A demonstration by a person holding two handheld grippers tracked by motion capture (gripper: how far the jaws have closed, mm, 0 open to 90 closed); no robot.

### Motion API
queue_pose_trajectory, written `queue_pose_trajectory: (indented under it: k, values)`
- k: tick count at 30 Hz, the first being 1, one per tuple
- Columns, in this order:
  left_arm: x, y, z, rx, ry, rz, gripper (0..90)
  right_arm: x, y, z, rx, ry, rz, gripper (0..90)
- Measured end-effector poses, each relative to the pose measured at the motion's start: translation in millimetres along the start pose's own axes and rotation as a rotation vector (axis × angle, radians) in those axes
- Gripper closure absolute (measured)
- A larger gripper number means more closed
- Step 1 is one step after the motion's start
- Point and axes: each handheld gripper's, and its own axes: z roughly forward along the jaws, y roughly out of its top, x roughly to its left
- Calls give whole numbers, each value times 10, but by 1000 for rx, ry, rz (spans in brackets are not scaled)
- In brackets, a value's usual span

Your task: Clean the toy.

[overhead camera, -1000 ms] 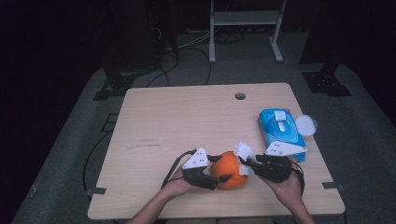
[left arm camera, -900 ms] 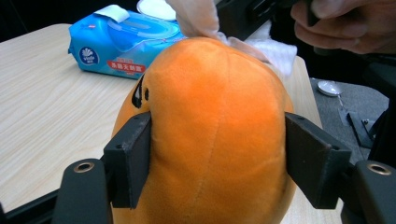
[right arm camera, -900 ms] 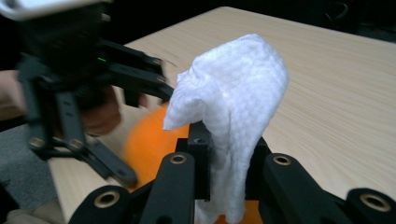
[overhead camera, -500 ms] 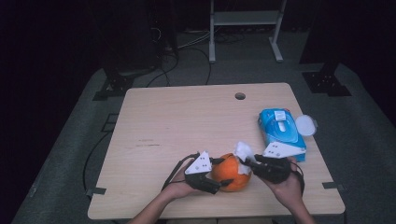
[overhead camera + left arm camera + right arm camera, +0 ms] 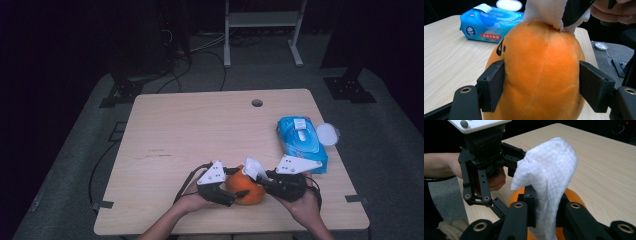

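High view looked forward and down over whole table point(image 5: 200, 130) from above. Left gripper view sat close behind orange plush point(image 5: 541, 75), facing wipes pack point(image 5: 489, 25). Right gripper view looked opposite way, very near white wipe point(image 5: 549, 177). All shared plush.

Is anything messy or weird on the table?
One small thing: the blue wipe pack near the table's right edge has its lid flipped open. Nothing is spilled or broken. The left gripper holds the orange plush toy while the right gripper presses a white wipe on it.
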Motion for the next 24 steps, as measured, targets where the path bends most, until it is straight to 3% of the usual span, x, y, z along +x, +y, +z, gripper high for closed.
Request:
queue_pose_trajectory:
  k: [9,16,20,22,24]
  values:
    - [30,5,1,0,-6,-8,259,54,91,-51,27,-15,-54,604]
    - [12,11,9,1,0,-2,257,63,146,-106,-4,-32,-47,545]
    - [-3,22,27,4,0,10,253,85,143,-30,-35,-61,-43,685]
    - [-6,21,26,6,1,10,252,77,118,37,-18,-86,-50,774]
    - [-1,14,20,6,-1,9,251,45,87,78,-8,-82,-30,814]
